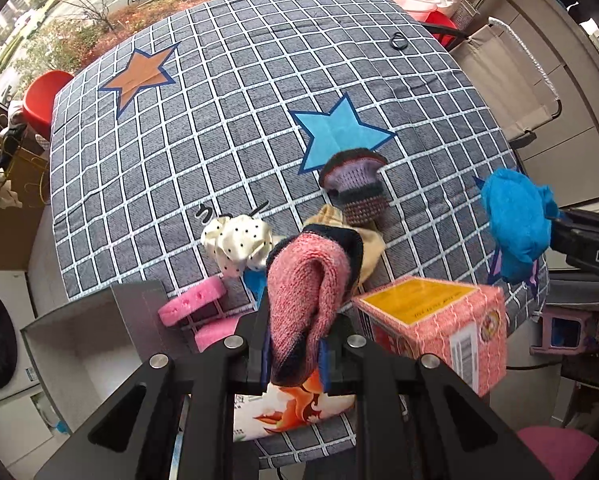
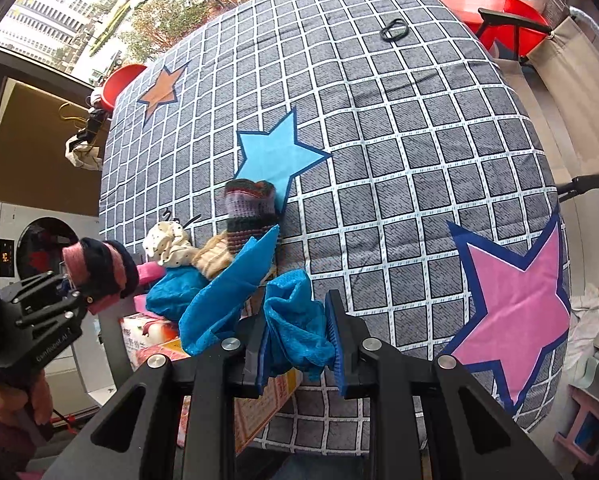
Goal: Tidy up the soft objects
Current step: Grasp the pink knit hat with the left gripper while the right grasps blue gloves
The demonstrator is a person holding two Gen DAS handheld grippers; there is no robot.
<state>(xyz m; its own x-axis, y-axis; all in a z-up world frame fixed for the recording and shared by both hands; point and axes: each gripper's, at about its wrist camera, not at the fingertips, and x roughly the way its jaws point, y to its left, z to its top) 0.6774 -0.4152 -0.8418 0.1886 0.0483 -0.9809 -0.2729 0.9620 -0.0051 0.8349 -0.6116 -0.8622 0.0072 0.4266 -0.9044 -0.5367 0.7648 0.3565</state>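
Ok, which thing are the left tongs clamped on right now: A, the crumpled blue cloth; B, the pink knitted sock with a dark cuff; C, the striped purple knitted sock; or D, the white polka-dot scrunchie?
B: the left tongs are shut on the pink knitted sock with a dark cuff, lifted off the checked sheet.

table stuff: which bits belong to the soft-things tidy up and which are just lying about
Job:
pink sock in left gripper
blue cloth in right gripper
striped sock
dotted scrunchie

Lying about:
pink box
black hair tie
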